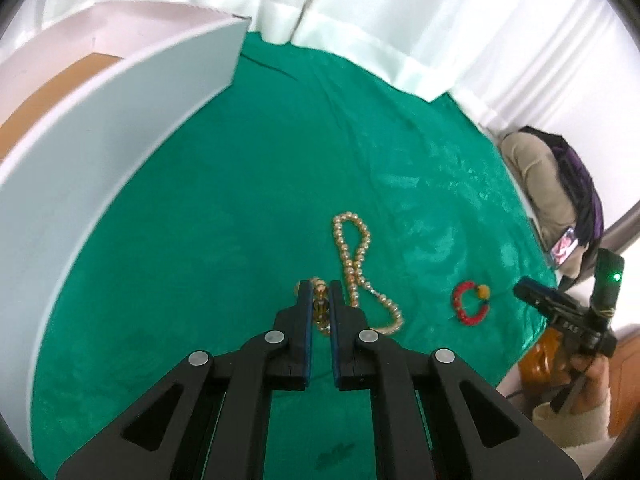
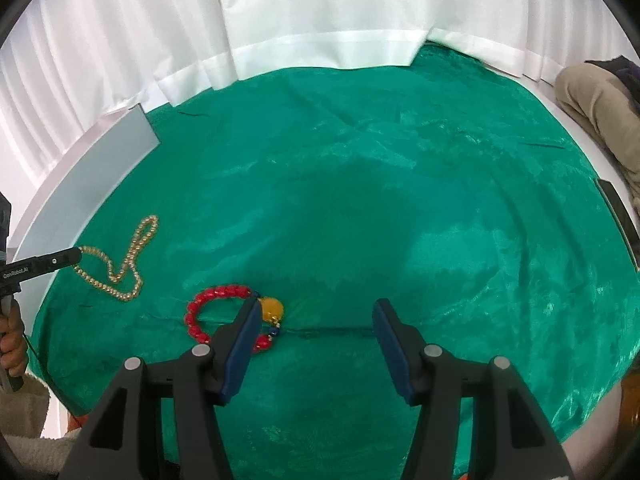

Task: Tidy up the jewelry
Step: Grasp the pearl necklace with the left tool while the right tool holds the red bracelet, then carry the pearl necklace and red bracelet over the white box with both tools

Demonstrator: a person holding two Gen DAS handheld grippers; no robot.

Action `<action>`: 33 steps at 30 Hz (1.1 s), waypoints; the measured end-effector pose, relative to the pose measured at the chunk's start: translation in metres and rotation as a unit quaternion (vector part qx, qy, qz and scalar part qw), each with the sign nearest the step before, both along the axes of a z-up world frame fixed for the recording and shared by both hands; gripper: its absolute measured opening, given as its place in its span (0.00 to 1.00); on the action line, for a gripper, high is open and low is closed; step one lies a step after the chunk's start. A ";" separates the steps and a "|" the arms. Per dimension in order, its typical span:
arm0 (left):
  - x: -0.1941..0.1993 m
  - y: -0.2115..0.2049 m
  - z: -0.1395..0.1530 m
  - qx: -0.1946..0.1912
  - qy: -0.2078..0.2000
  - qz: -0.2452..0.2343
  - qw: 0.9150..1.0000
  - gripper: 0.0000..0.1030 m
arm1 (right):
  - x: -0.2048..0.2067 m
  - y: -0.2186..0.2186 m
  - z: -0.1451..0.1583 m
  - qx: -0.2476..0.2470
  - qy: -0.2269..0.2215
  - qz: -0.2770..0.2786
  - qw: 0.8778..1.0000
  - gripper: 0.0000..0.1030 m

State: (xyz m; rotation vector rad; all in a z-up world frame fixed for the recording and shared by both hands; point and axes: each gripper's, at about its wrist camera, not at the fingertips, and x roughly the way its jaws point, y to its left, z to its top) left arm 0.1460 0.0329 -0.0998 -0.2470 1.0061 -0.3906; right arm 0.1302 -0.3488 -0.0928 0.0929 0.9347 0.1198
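A gold-pearl necklace [image 1: 352,264] lies in a loop on the green cloth [image 1: 240,160]. My left gripper [image 1: 320,294] is shut on its near end, with amber beads showing between the blue pads. The right wrist view shows the same grip from the side: the left gripper [image 2: 78,256] is at the necklace [image 2: 128,264] beside the white box [image 2: 100,172]. A red bead bracelet [image 2: 212,300] with an orange bead [image 2: 272,308] lies on the cloth. My right gripper [image 2: 318,308] is open just above it, its left finger overlapping the bracelet's right side. Nothing is between its pads.
The tall white box [image 1: 120,140] with a tan inside stands at the cloth's left edge. White curtains [image 2: 320,20] hang behind. A beige and purple bundle [image 1: 560,184] lies at the right. A person's hand [image 1: 588,372] holds the right gripper [image 1: 528,292] near the bracelet [image 1: 468,300].
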 end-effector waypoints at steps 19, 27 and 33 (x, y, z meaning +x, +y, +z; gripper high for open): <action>-0.019 0.001 0.022 -0.007 -0.020 0.009 1.000 0.05 | 0.017 0.043 -0.015 -0.028 0.022 0.104 0.994 0.17; -0.028 0.014 0.106 -0.038 -0.078 0.008 0.996 0.05 | 0.004 0.045 0.057 0.003 -0.040 0.112 0.993 0.17; -0.038 0.041 0.171 -0.053 -0.105 0.019 0.993 0.05 | 0.009 0.063 0.103 0.027 -0.081 0.135 0.987 0.17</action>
